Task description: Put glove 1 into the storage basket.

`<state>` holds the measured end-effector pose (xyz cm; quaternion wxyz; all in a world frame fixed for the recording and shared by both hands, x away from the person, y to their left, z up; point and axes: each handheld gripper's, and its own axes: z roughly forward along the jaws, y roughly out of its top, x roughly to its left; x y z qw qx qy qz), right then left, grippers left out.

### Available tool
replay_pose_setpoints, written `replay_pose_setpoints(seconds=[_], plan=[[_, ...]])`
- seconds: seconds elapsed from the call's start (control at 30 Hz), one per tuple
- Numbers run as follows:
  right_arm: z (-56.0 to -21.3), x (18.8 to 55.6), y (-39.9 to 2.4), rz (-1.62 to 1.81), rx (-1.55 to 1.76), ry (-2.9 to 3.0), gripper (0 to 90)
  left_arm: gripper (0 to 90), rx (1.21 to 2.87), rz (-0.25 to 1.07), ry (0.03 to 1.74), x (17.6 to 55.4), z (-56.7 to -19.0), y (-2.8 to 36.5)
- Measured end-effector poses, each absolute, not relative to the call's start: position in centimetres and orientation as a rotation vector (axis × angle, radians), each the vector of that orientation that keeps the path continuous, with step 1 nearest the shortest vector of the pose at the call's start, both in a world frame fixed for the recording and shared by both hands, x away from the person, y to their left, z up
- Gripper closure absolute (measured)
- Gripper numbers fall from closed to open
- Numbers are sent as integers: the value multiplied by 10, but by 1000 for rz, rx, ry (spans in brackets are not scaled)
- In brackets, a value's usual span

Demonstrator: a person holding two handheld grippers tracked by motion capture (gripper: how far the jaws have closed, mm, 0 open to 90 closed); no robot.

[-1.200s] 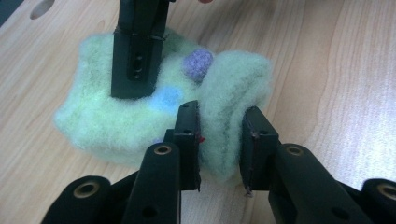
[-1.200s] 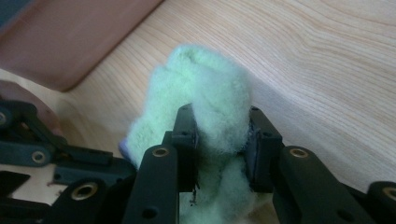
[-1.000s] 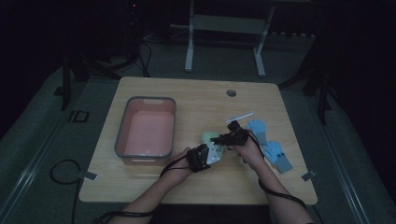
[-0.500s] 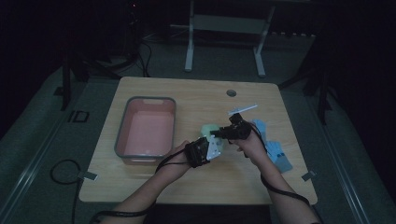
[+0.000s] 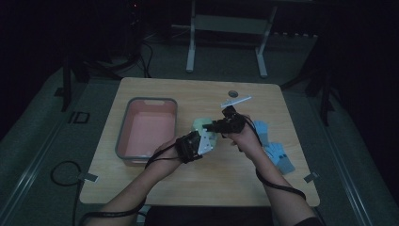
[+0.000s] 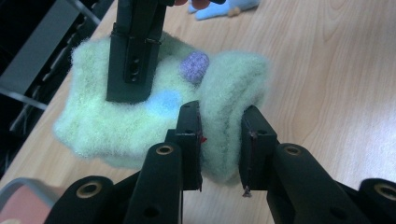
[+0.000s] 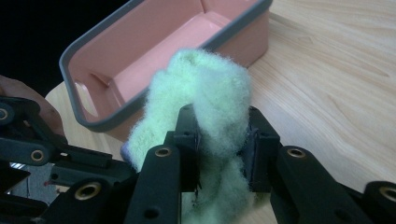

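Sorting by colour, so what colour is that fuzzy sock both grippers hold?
Pale green sock with blue and purple dots, clearest in the left gripper view.

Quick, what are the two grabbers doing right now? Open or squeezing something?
Left gripper: closed on a fold of the fuzzy green sock.
Right gripper: closed on the same sock's other end.

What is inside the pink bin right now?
The pink bin looks empty: bare pink floor in the high view. In the right gripper view the fuzzy green sock, pinched by both grippers, covers part of its near wall.

Fuzzy pale-green fleece sock (image 6: 140, 116), smooth pink plastic bin (image 7: 154, 56), matt wood-grain table (image 6: 327, 70)
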<state>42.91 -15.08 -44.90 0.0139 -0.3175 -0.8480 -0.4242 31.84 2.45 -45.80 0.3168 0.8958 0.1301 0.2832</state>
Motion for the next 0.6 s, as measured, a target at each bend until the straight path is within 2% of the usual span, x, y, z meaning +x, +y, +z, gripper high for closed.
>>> replay_pose_setpoints(seconds=[0.6], plan=[[-429,436,-85,-1319,-859,-2682,711,734,2354,779,436,316,-447,79]])
